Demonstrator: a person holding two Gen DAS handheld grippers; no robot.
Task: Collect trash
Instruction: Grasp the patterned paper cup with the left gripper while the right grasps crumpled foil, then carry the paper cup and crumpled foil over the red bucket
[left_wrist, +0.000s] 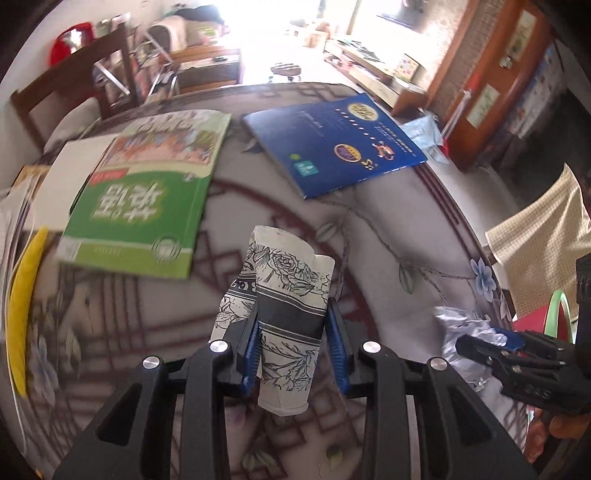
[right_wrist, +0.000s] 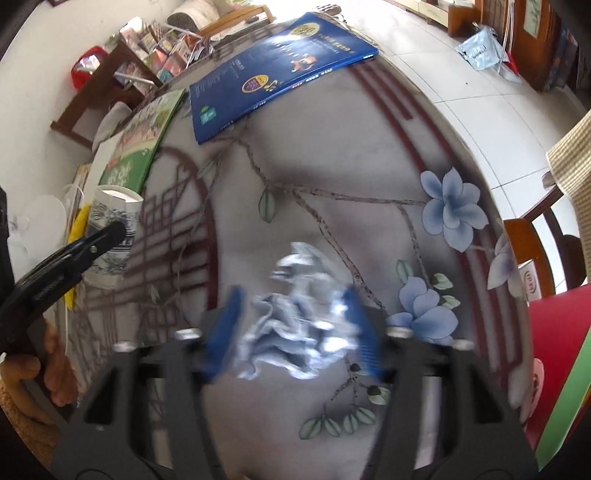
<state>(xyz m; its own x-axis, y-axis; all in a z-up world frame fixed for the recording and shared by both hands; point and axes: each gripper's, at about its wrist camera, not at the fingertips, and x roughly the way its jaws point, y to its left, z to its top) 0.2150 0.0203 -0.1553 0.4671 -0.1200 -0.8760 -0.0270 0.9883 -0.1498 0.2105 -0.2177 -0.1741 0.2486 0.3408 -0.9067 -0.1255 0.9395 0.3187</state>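
Floral-print table, blue book, green book (overlapping papers)

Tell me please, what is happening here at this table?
A person is clearing trash from a flower-patterned table with a handheld gripper in each hand. The left gripper is shut on a squashed paper cup. The right gripper has its pads around a crumpled silver foil wrapper; blur hides whether they press on it. A green book and a blue book lie further back.
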